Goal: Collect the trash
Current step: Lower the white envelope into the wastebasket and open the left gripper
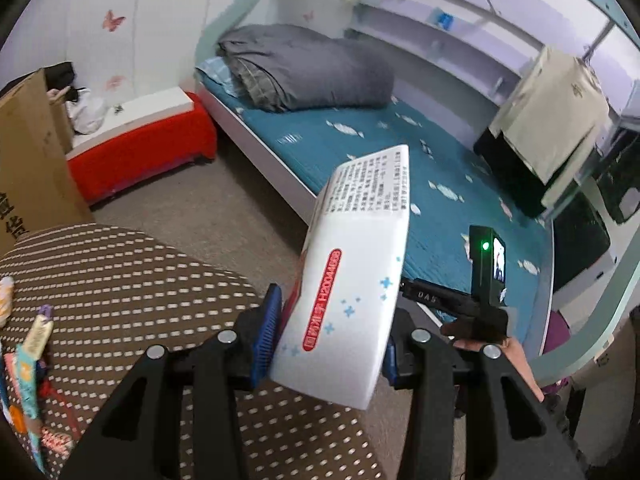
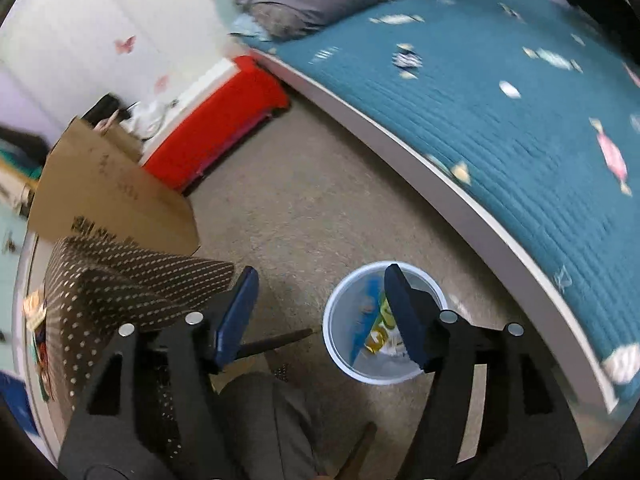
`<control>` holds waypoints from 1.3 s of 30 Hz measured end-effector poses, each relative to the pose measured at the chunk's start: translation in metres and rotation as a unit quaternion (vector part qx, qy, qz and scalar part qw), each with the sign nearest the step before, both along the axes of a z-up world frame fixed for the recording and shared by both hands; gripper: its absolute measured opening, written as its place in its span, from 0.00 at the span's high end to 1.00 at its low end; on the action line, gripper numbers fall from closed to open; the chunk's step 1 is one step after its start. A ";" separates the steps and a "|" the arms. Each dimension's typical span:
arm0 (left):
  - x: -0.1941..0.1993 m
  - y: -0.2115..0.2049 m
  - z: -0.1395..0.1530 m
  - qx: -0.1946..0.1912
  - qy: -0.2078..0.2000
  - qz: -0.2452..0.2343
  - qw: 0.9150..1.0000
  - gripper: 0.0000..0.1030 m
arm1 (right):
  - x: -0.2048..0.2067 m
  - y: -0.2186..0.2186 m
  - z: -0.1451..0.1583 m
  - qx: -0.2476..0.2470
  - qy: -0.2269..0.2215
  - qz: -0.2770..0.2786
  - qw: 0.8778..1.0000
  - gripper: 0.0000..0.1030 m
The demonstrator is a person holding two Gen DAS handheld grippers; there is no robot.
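Note:
My left gripper (image 1: 326,336) is shut on a white cardboard box (image 1: 352,276) with a red label and printed text, held above the edge of a brown dotted table (image 1: 120,280). Beyond the box, the other gripper's body (image 1: 486,280) with a green light shows over the bed. In the right wrist view my right gripper (image 2: 320,312) is open with nothing between its blue pads (image 2: 236,316). It hangs over the floor beside a pale blue trash bin (image 2: 340,320) that holds a blue and a yellow-green wrapper (image 2: 376,332).
Colourful wrappers (image 1: 28,380) lie on the brown dotted table's left part. A cardboard box (image 2: 108,196) and a red bench (image 2: 220,128) stand by the wall. A bed with a teal sheet (image 2: 500,120) and grey pillow (image 1: 308,68) fills the right. A person's grey trouser leg (image 2: 260,420) is below.

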State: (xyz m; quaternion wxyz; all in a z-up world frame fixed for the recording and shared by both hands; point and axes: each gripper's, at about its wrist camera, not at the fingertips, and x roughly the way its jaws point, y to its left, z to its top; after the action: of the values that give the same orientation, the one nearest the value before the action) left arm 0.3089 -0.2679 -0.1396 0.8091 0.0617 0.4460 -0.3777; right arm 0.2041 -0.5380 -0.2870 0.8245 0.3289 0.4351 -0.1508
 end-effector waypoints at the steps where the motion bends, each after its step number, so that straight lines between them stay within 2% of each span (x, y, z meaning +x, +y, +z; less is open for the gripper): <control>1: -0.001 -0.007 -0.004 0.005 0.003 -0.007 1.000 0.59 | -0.006 -0.003 0.002 0.004 -0.007 -0.008 1.000 0.28; 7: -0.004 -0.051 -0.036 0.031 0.034 -0.042 0.998 0.59 | -0.031 -0.015 0.032 -0.004 -0.033 -0.026 0.999 0.23; 18: -0.004 -0.113 -0.079 0.081 0.072 -0.087 0.990 0.56 | -0.045 -0.018 0.078 -0.026 -0.082 -0.036 0.996 0.20; 20: -0.004 -0.122 -0.086 0.090 0.072 -0.095 0.989 0.51 | -0.046 -0.019 0.081 -0.027 -0.086 -0.037 0.995 0.19; 21: -0.004 -0.128 -0.089 0.098 0.071 -0.101 0.987 0.39 | -0.046 -0.019 0.083 -0.028 -0.088 -0.038 0.995 0.19; 22: -0.004 -0.133 -0.094 0.107 0.070 -0.108 0.986 0.20 | -0.047 -0.019 0.084 -0.028 -0.089 -0.038 0.995 0.19; 23: -0.003 -0.135 -0.096 0.114 0.066 -0.107 0.986 0.15 | -0.048 -0.018 0.084 -0.028 -0.091 -0.039 0.995 0.18; 26: 0.001 -0.138 -0.100 0.123 0.061 -0.097 0.986 0.14 | -0.051 -0.015 0.086 -0.031 -0.092 -0.041 0.994 0.17; 32: 0.006 -0.112 -0.087 0.104 0.056 -0.062 0.991 0.12 | -0.055 -0.007 0.083 -0.032 -0.088 -0.047 0.994 0.07; 39: 0.000 -0.070 -0.046 0.070 0.005 -0.016 0.997 0.09 | -0.051 0.010 0.094 -0.047 -0.085 -0.035 0.995 0.06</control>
State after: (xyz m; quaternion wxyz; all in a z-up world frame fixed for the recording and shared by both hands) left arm 0.3085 -0.3376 -0.1852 0.7942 0.1232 0.4745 -0.3590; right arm 0.1531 -0.5276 -0.1935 0.8675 0.3163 0.3439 -0.1710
